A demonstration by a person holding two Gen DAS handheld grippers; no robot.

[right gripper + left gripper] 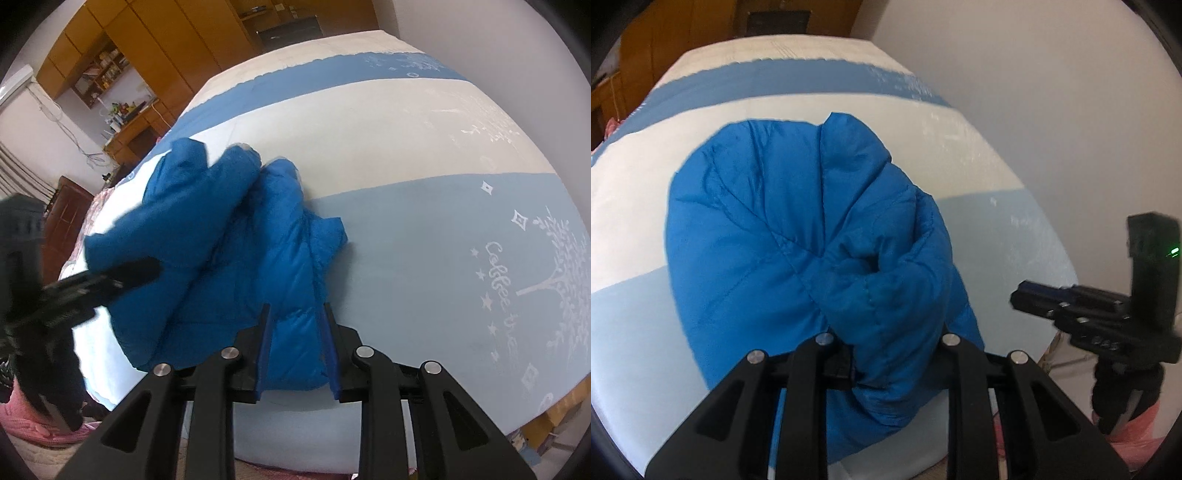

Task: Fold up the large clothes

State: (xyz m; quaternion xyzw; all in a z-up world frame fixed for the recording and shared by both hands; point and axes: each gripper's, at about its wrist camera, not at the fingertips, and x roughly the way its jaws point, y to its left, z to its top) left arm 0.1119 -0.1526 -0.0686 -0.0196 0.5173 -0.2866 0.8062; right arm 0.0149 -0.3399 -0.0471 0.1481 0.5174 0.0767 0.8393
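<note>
Both tongs pinch the blue puffy jacket (768, 221) – left gripper (886, 354), right gripper (297, 350) – it is only half folded.

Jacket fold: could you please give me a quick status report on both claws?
Left claw shut on jacket, bunched fabric lifted. Right claw shut on jacket's near edge. Jacket lies on bed. Nothing in the way.
</note>
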